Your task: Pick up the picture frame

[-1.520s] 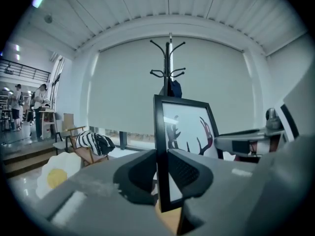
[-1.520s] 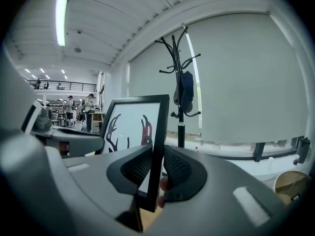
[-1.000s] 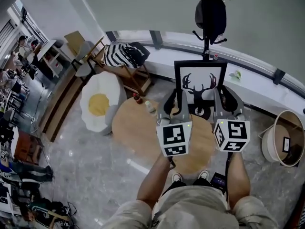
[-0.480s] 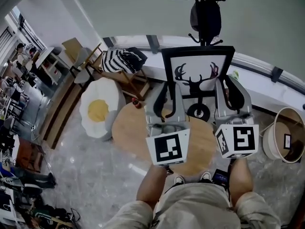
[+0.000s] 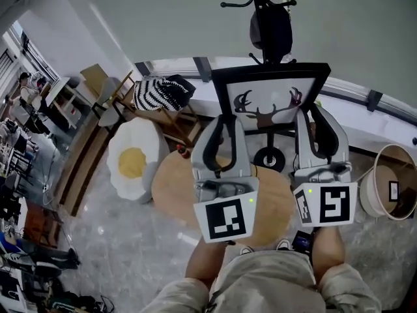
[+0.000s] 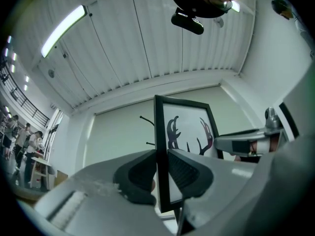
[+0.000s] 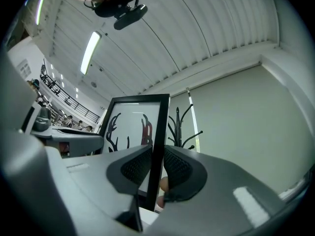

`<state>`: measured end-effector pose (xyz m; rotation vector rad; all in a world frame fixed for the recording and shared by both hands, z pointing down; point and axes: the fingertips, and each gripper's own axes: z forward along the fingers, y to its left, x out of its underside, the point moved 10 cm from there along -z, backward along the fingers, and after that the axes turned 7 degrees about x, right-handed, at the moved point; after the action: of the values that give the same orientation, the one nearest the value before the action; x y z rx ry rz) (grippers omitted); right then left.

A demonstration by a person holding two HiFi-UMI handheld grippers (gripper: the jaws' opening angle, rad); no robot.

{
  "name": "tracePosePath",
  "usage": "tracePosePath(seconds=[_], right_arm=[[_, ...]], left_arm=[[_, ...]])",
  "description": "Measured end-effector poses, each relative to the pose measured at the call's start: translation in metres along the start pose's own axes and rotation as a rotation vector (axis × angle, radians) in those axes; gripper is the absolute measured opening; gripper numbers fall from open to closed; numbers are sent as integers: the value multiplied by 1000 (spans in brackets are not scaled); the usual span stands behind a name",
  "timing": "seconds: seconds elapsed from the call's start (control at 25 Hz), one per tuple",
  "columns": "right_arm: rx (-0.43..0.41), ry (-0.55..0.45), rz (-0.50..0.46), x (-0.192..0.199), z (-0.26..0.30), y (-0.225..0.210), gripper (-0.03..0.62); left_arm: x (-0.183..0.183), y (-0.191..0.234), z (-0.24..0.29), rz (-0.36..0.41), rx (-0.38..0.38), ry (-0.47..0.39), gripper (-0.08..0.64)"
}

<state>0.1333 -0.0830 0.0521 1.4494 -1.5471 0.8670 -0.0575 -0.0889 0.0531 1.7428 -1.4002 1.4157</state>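
The picture frame [image 5: 269,100] is black-edged with a white print of dark antlers. It hangs in the air above the round wooden table [image 5: 171,182], tilted back. My left gripper [image 5: 223,126] is shut on its left edge and my right gripper [image 5: 317,116] on its right edge. In the left gripper view the frame [image 6: 184,127] stands edge-on with the left gripper [image 6: 161,168] pressing both pads on its border. The right gripper view shows the frame [image 7: 130,127] the same way, clamped by the right gripper [image 7: 156,166]. Both point upward.
A black coat rack [image 5: 268,25] with a bag stands behind the frame against the wall. A fried-egg cushion [image 5: 133,158] lies left of the table, with a wooden chair and striped pillow [image 5: 163,87] beyond. A round basket [image 5: 384,188] sits at right. A black round object [image 5: 269,158] rests below the frame.
Both grippers have risen together with the frame held between them. The frame now sits higher and closer to the head camera, tipped further back.
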Motion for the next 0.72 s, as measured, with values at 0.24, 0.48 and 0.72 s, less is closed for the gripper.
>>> tracePosePath(seconds=[0.24, 0.48, 0.72], right_arm=[[12, -1, -6, 2, -2, -1, 75], [4, 0, -8, 1, -1, -1, 75], [-11, 2, -19, 1, 1, -2, 75]], left_arm=[[2, -1, 1, -2, 9, -16, 80], [2, -2, 0, -5, 0, 3, 80], [3, -2, -1, -14, -11, 17, 81]])
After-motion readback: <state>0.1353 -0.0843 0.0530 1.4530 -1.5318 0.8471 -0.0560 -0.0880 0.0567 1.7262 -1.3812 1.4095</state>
